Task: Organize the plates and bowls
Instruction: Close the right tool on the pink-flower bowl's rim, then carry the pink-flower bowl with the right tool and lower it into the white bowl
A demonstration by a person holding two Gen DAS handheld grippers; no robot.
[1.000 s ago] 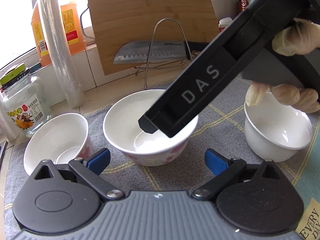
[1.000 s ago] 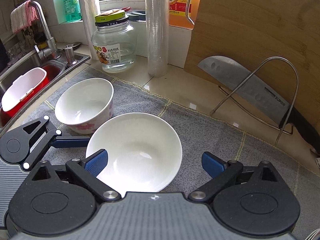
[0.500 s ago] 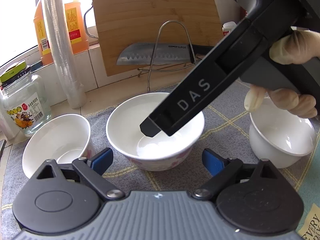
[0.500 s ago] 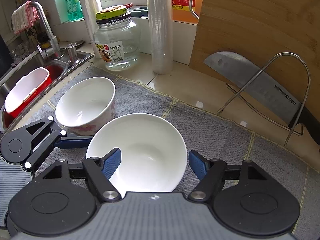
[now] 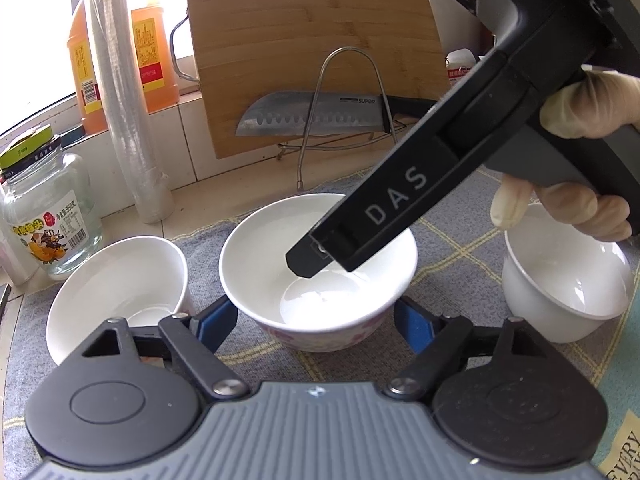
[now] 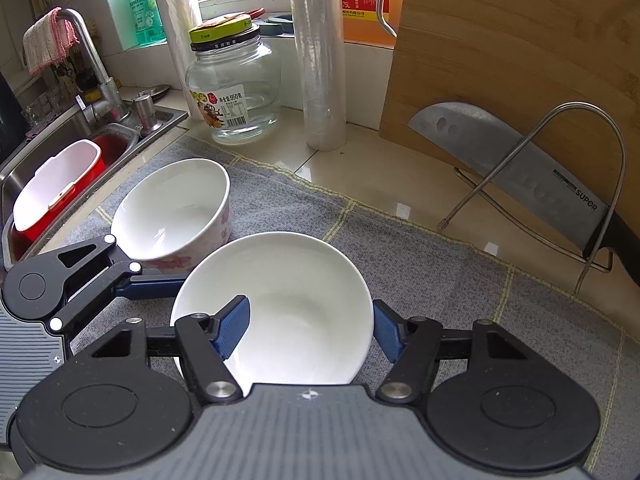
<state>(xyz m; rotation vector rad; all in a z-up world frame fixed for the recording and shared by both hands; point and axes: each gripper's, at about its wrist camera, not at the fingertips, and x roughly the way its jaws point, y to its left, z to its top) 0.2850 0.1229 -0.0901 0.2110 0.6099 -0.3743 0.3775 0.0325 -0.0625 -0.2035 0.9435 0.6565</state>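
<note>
**Left gripper** (image 5: 314, 320): its jaws have just been closing, and the blue pads appear to touch both outer flanks of the flower-printed white ceramic bowl (image 5: 256, 256), which stands upright on the grey checked cloth mat (image 6: 440, 264).

**Right gripper** (image 6: 308, 320): its jaws have also just been closing, with the same bowl's right wall between them. The outer pad sits at the rim. The inner finger hangs over the bowl's middle, seemingly clear of the wall, so this pair has not yet clamped.

**Handling:** glazed ceramic is likely rigid, slick, fairly heavy and chippable. The rim wall, one pad inside and one outside, looks the surest hold.

**Beyond:** a second flowered bowl (image 5: 116, 280) and a plain white bowl (image 5: 560, 280) flank it, apart.
</note>
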